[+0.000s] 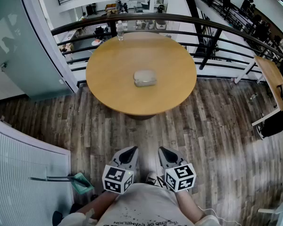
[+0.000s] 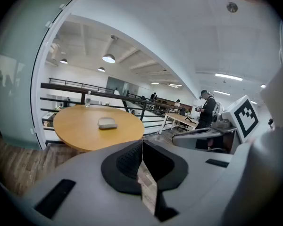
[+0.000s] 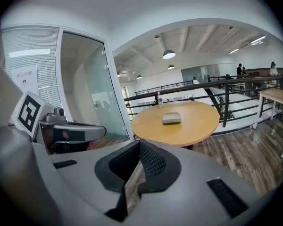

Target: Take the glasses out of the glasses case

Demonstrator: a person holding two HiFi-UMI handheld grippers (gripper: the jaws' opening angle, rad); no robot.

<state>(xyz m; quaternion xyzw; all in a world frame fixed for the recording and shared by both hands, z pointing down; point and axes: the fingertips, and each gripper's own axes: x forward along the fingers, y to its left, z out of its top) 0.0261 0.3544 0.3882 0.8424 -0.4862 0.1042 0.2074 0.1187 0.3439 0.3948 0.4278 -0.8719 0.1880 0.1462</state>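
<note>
The closed grey glasses case (image 1: 145, 77) lies near the middle of the round wooden table (image 1: 108, 69), well ahead of me across the wooden floor. Both grippers are held close to my body, far from the table. My left gripper (image 1: 130, 151) and right gripper (image 1: 164, 151) sit side by side, each shut with nothing between its jaws. In the left gripper view the case (image 2: 107, 123) shows beyond the shut left gripper (image 2: 142, 146). The right gripper view shows the case (image 3: 171, 118) past the shut right gripper (image 3: 139, 147). The glasses are hidden.
A water bottle (image 1: 120, 30) stands at the table's far edge, by a black railing (image 1: 179, 19). A glass partition (image 1: 19, 46) rises at the left. Another desk (image 1: 272, 76) stands at the right, and a green dustpan (image 1: 81, 182) lies on the floor at lower left.
</note>
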